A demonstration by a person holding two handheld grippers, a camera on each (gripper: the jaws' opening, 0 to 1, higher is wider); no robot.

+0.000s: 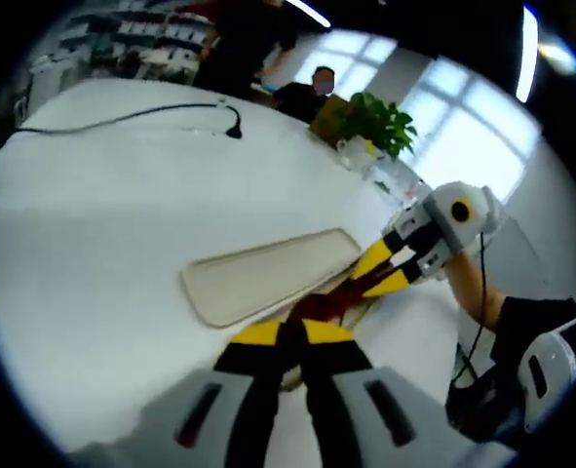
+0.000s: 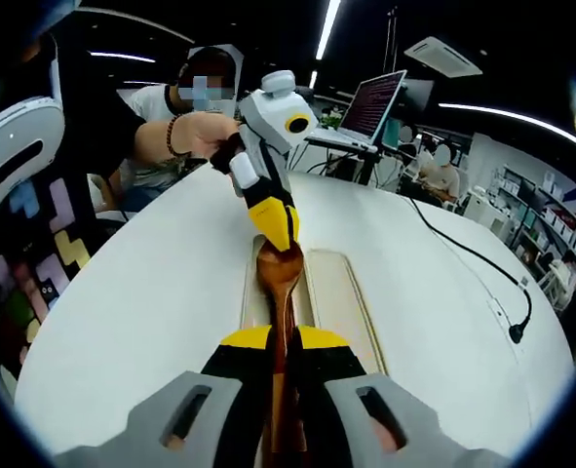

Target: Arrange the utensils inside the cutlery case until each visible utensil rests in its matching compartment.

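Right claw [image 2: 280,343] clamped on wooden spoon [image 2: 279,292] handle over cutlery case [image 2: 341,292]; left claw [image 1: 290,333] clamped likewise. Stiff, light; grip mid-handle.

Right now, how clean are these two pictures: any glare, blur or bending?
Left gripper view: bright windows wash out the upper right, the white table looks soft, the case lid curves. Right gripper view: sharper, with ceiling lights streaking; the wooden spoon is clear and the table edge bows.
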